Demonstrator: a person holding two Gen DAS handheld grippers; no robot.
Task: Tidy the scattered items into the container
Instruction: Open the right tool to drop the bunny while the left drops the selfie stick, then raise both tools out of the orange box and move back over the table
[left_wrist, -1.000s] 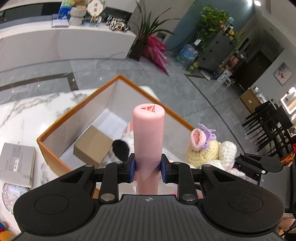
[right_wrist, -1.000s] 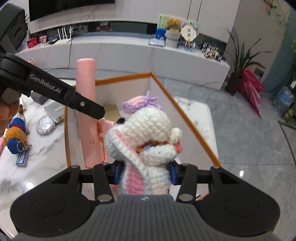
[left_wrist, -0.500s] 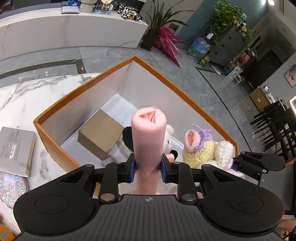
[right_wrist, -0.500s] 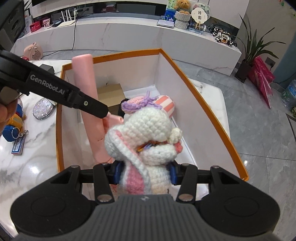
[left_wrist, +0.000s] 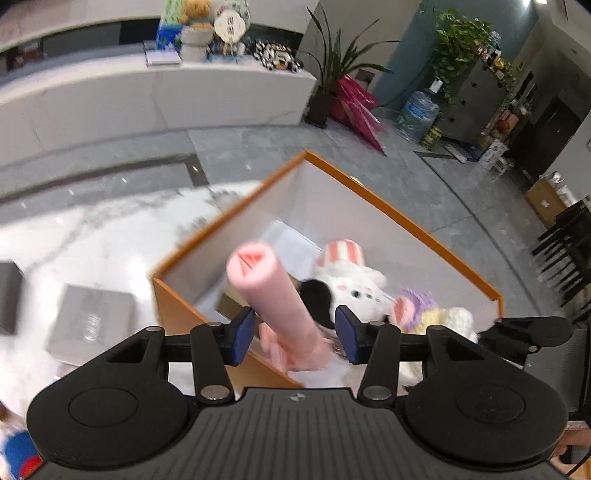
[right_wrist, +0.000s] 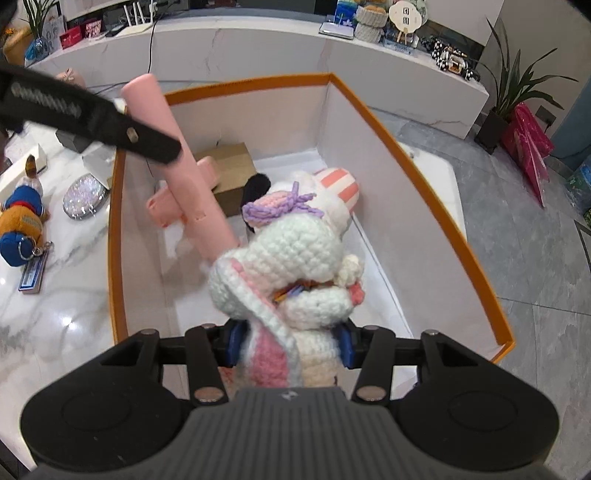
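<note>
While left gripper (left_wrist: 293, 339) opens, pink tube (left_wrist: 275, 310) tilts inside orange box (right_wrist: 436, 177).

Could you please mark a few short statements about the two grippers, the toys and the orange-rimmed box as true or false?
1. The left gripper clamps the pink cylinder tightly. False: its jaws are opening and the pads stand clear of it.
2. The right gripper grips the white crocheted doll. True.
3. The orange-rimmed white box is empty. False: a brown cardboard box and a plush toy with a striped ear lie inside.
4. A blue and orange plush keychain lies outside the box. True.
</note>
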